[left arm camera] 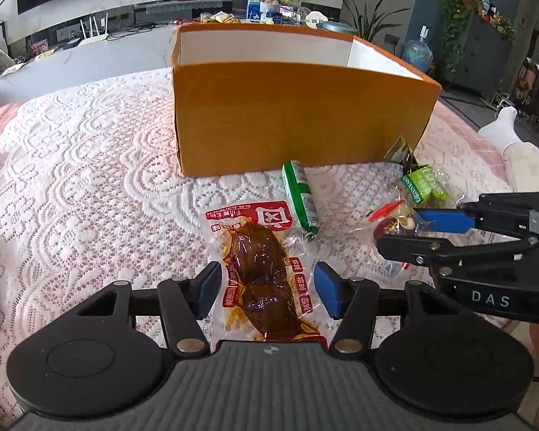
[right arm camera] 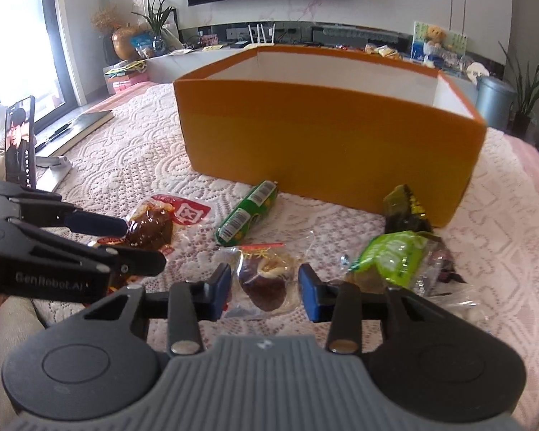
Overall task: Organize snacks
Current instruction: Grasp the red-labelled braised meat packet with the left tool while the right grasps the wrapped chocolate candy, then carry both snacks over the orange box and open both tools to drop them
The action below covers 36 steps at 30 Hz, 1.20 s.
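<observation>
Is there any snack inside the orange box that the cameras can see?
No: only bare white inner walls of the orange box show, and its floor is hidden; the visible snacks, like the green roll, lie on the lace cloth.

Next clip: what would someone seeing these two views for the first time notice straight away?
A big open orange cardboard box stands mid-table on the white lace tablecloth, with snack packets strewn in front of it. The left hand-held gripper is open astride a clear red-printed packet of brown braised meat; the right hand-held gripper is open around a clear packet holding a dark round sweet.
</observation>
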Available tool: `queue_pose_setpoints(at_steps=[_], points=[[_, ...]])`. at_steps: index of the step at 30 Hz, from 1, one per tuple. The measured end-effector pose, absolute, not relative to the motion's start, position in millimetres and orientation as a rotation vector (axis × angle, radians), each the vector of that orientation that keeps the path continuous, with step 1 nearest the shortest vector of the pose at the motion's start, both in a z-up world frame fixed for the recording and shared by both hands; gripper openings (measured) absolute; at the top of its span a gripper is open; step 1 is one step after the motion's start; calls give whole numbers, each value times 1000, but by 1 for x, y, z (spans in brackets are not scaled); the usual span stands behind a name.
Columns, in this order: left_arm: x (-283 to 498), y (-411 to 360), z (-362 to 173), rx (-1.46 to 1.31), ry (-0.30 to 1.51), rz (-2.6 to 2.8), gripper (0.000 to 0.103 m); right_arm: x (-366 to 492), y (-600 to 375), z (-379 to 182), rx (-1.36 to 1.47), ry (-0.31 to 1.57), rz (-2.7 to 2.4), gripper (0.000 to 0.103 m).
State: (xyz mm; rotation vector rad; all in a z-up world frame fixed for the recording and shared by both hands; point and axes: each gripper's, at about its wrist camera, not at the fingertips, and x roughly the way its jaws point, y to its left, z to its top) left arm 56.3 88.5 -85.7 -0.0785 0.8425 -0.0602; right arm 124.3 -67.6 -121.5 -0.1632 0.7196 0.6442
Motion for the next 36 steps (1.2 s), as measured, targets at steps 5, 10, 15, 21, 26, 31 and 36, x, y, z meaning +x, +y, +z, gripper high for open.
queue_pose_setpoints(at_steps=[5,10,15,21,26,31,36], points=[[52,85,-75,-88,808,-70,65,122,-72,-118,-160,716,635,39],[48,81,-61,-104,772,-76,65,117,-78,-110,-159,687,623,39],[48,70,-50,-83,737,-87,65,111,-87,-99,-151,647,606,39],[53,55,-32,-48,684,-106,65,106,-99,-84,-138,602,579,39],[62,45,-15,-10,633,-121,65,108,-108,-68,-130,561,561,39],[77,36,4,34,580,-138,65,114,-113,-55,-142,519,547,39],[95,26,17,54,538,-147,65,129,-118,-38,-168,469,533,39]])
